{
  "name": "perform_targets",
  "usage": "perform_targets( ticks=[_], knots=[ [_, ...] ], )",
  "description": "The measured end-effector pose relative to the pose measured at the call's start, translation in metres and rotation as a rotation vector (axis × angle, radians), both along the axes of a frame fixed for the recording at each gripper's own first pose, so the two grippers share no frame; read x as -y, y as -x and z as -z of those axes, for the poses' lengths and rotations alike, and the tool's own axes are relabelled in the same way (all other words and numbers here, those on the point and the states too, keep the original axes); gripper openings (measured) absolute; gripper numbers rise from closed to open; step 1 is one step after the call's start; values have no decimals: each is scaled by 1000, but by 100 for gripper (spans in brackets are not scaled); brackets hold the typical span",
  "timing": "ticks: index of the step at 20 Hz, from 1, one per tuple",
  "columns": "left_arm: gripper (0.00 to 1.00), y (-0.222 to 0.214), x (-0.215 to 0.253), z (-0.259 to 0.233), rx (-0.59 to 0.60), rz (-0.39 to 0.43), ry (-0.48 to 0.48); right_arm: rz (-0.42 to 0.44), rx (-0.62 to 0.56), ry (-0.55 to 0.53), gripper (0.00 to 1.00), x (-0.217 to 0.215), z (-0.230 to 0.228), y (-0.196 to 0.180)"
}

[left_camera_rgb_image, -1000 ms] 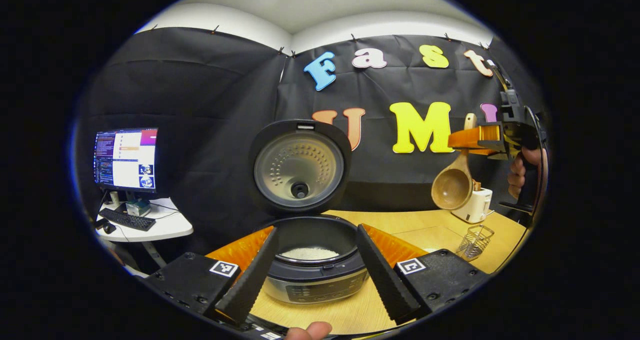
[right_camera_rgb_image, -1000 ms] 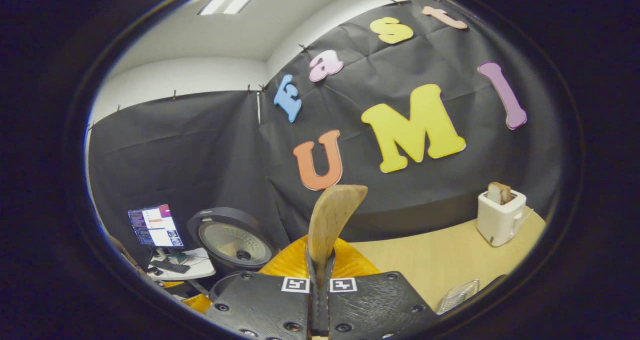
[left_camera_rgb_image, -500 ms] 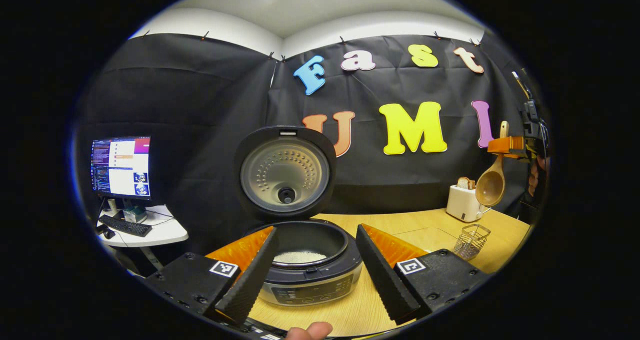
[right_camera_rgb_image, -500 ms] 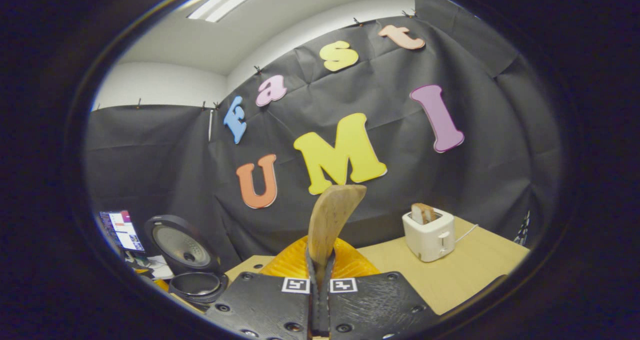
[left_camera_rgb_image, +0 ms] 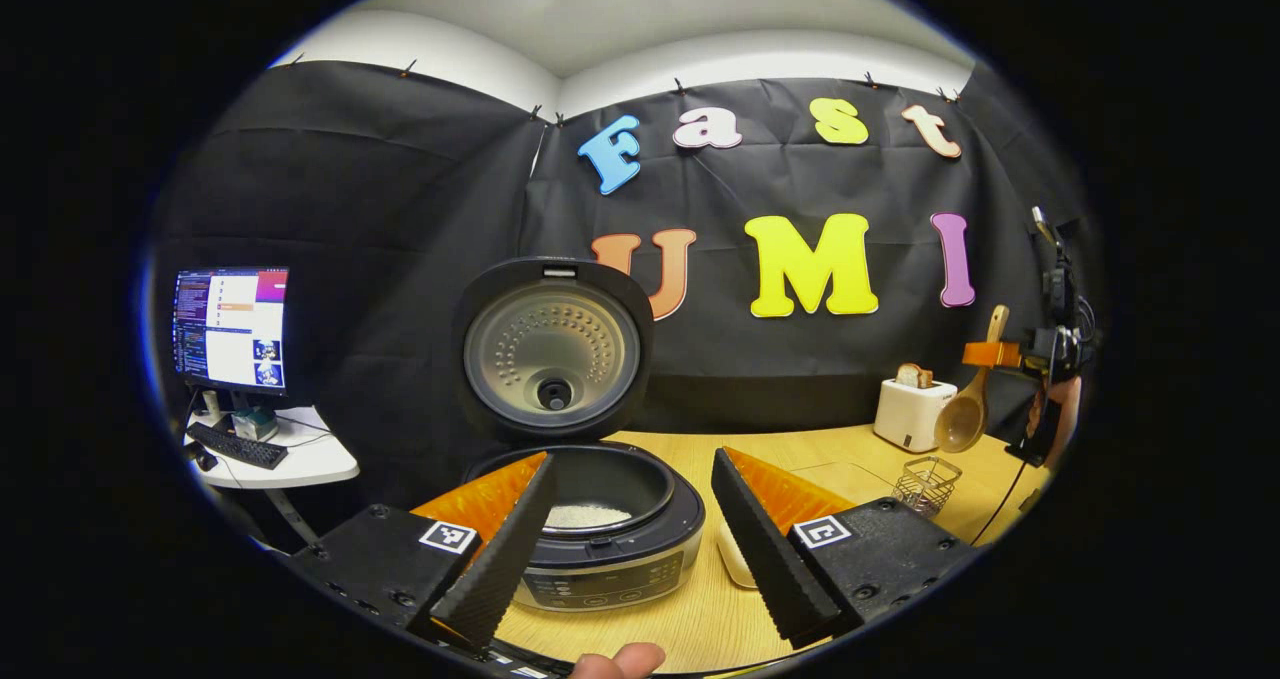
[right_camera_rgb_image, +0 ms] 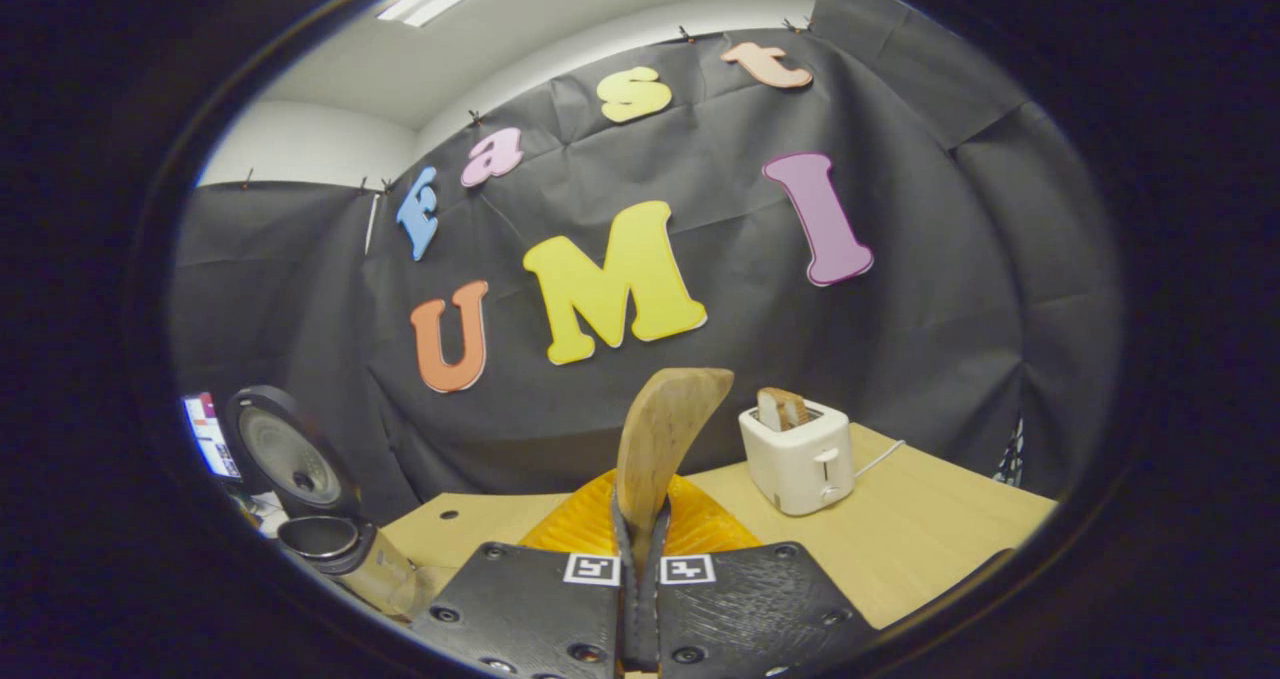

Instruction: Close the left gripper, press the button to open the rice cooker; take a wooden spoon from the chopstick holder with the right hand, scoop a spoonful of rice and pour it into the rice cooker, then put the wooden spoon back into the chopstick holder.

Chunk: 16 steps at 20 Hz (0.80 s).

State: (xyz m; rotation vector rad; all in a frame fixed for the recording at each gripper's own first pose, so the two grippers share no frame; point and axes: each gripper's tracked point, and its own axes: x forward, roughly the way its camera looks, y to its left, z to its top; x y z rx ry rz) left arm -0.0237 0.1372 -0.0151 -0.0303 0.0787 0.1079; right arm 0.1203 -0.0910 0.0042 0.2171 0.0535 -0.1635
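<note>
Near the table's [left_camera_rgb_image: 850, 449] left edge the rice cooker [left_camera_rgb_image: 590, 529] stood with its lid [left_camera_rgb_image: 552, 349] raised and rice in the pot, the left claw [left_camera_rgb_image: 625, 534] spread apart in front of it. Toward the right edge, the right claw [right_camera_rgb_image: 640, 559] was clamped on the wooden spoon [right_camera_rgb_image: 660, 449], above the wire chopstick holder [left_camera_rgb_image: 926, 485] and beside the toaster [right_camera_rgb_image: 797, 454].

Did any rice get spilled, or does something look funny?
No spill shows. The rice sits inside the open rice cooker, and the table looks clean. The right gripper holds the wooden spoon above the wire holder.
</note>
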Motion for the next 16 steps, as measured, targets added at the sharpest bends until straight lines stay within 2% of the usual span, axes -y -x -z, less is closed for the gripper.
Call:
perform_targets(
  ticks=[5, 16],
  knots=[
    [99, 0, -4, 2, -8, -4, 3, 33, -71, -2, 0, 13, 47, -21],
    [99, -4, -3, 11, -35, 2, 29, 38, -109, -15, 1, 12, 98, -30]
  ],
)
